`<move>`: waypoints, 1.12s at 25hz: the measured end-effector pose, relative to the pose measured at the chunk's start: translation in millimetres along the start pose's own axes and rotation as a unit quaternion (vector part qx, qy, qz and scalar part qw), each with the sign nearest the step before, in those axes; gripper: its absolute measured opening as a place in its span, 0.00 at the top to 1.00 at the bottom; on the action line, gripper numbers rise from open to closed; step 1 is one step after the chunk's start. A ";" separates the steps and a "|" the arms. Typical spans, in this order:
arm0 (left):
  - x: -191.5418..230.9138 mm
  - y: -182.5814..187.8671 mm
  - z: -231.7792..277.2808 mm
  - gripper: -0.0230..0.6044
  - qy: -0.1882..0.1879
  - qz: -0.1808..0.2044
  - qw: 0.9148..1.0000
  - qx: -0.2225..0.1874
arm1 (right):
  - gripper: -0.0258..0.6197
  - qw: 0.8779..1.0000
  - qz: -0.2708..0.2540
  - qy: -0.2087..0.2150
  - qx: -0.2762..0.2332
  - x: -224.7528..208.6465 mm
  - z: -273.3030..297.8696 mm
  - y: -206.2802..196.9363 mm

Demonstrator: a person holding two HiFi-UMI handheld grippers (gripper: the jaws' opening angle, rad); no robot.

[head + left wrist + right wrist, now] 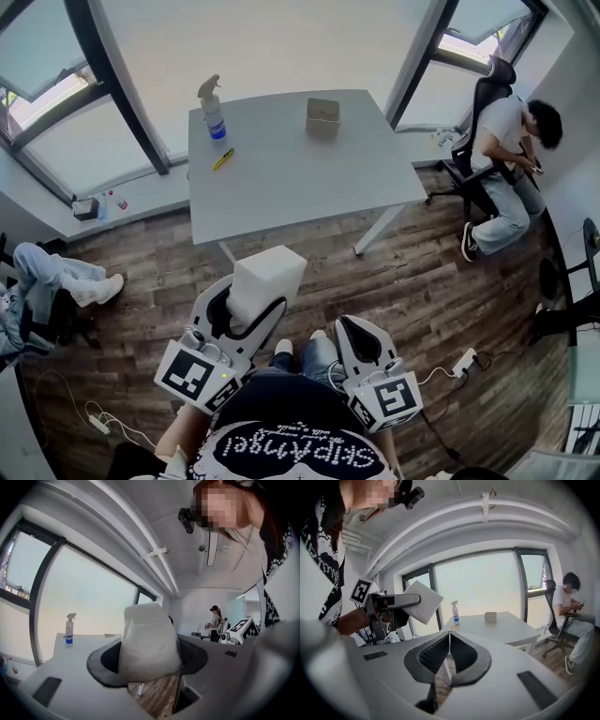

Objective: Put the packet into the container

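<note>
The left gripper [246, 314] is squeezing a white packet [265, 281] between its two jaws. The packet is puffy and sticks up out of the jaws. It is up in the air over the wooden floor [422, 281], on the near side of the grey table [300, 187], and it does not touch the table. The right gripper [354, 330] is just beside the left one, also on the near side of the table. Its jaws are pressed tight together and nothing is between them. The container [322, 116] is a small brown box. It stands on the table near the far edge, well apart from the packet. A spray bottle [212, 108] with a blue label stands upright at the far left corner of the table. A yellow pen [223, 158] lies on the table, just on the near side of the bottle. To the right of the table a person [511, 155] sits in a black chair [487, 84] by the window. To the left of the table you can see another person's legs [56, 277] in light jeans and white shoes.
</note>
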State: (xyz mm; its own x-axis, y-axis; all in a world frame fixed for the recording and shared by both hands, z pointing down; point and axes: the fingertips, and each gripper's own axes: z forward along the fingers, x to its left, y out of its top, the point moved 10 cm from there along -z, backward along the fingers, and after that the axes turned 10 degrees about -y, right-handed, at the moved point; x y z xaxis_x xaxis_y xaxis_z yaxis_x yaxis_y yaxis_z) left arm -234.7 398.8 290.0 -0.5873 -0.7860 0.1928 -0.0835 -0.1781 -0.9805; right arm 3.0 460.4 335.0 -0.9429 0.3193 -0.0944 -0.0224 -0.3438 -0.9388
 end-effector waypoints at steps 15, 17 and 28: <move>27.2 -0.9 61.1 0.53 0.036 -0.017 0.999 0.009 | 0.94 0.999 0.003 0.051 0.012 -62.0 69.0 20.5; 34.5 1.8 72.4 0.54 0.043 -0.016 0.999 0.006 | 0.94 0.998 -0.001 0.056 0.012 -72.6 80.1 25.6; 55.9 11.0 129.3 0.53 0.059 -0.019 0.998 -0.005 | 0.94 0.998 -0.004 0.056 0.016 -126.1 117.8 45.1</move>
State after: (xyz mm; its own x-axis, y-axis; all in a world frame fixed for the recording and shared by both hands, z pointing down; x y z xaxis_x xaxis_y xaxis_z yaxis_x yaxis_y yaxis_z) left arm -164.4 276.4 295.0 -0.6740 -0.7037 0.2250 -0.1159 -0.2000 -0.9729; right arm 81.7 300.6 343.6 -0.8992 0.4192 -0.1251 -0.0427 -0.3688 -0.9285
